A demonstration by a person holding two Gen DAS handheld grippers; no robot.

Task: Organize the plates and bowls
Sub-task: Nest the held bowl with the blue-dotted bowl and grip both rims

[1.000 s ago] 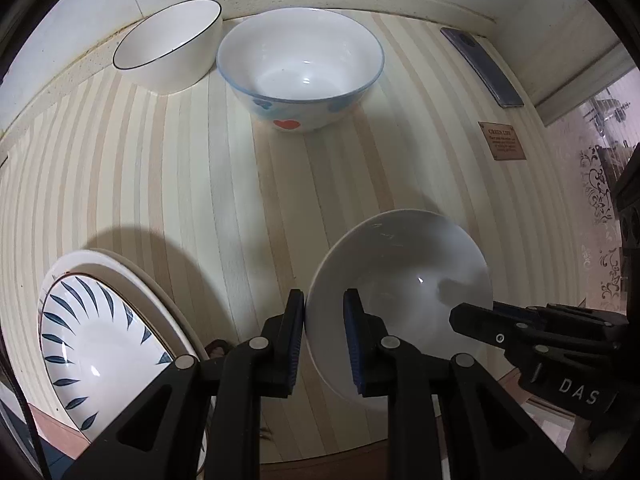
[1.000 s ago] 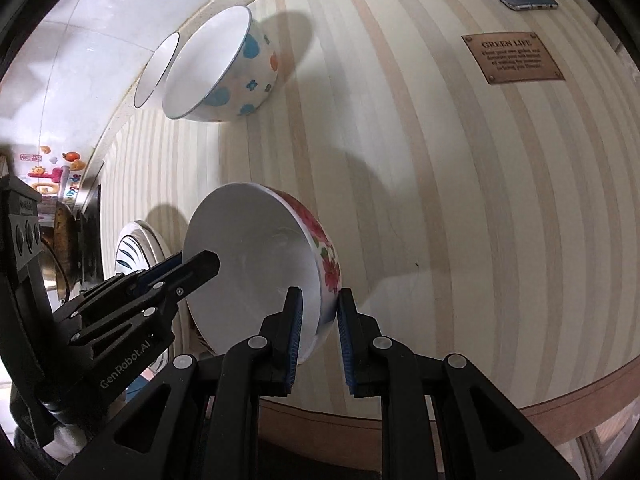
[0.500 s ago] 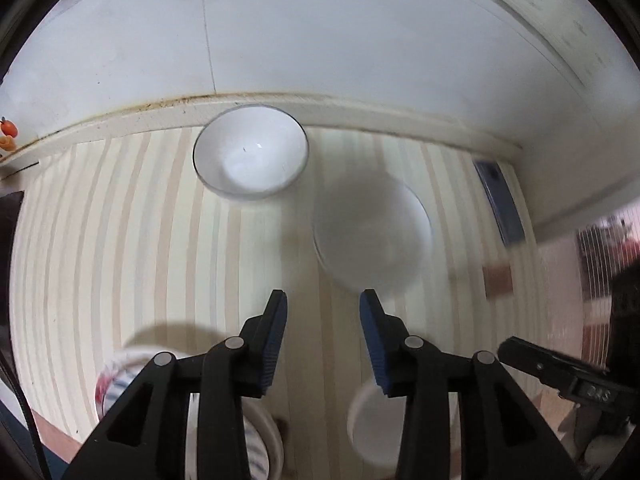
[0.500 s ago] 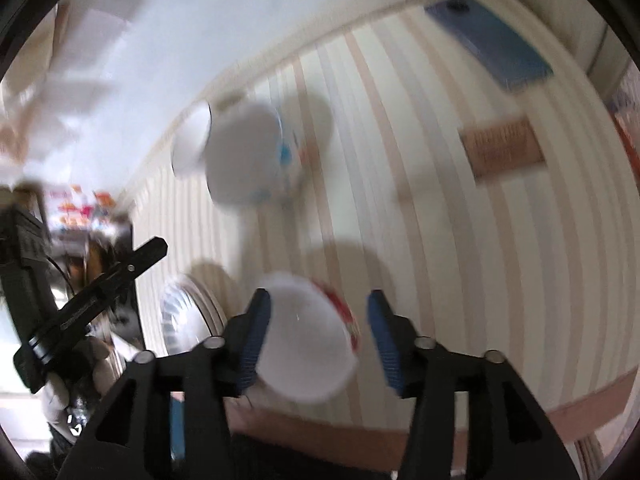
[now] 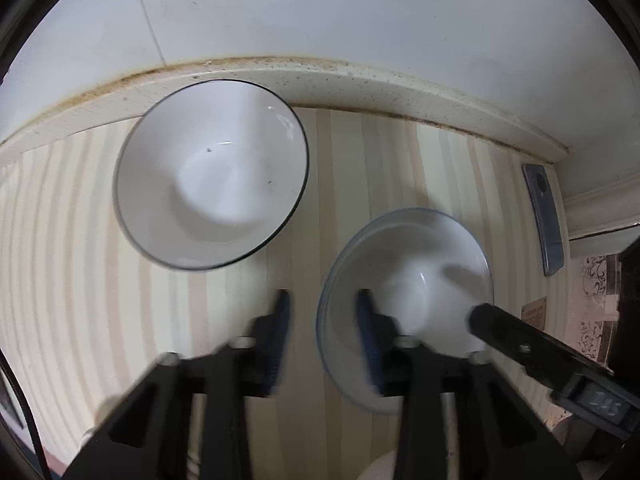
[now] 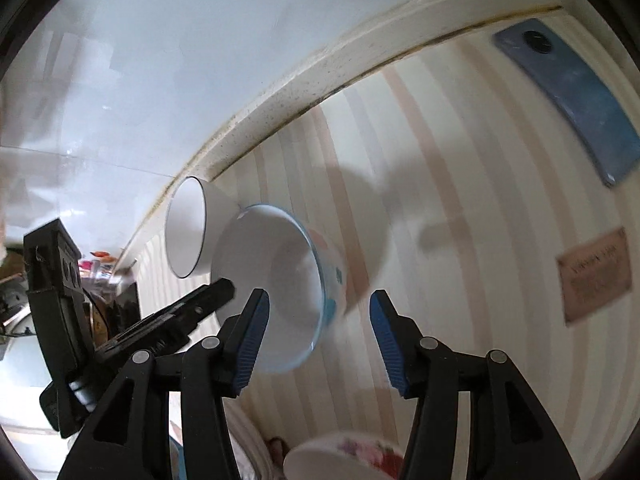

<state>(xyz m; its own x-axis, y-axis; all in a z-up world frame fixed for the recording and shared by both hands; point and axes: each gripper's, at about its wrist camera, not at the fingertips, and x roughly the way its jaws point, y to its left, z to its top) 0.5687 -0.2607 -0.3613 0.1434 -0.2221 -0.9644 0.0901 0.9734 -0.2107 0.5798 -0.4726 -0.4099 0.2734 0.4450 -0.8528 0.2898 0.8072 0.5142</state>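
Note:
A white bowl with a thin black rim stands on the striped counter by the back wall; it also shows in the right wrist view. Beside it stands a blue-rimmed bowl with coloured spots, also in the right wrist view. My left gripper is open and empty, its fingers astride that bowl's near rim. My right gripper is open and empty over the same bowl. A flowered bowl sits below the right gripper at the frame's bottom edge.
A blue phone lies at the back right, also in the left wrist view. A brown plaque lies on the counter to the right. The wall and its raised ledge close the back.
Both grippers let go of the flowered bowl, opened, and moved forward to the two bowls at the back wall. The flowered bowl stays behind near the front edge.

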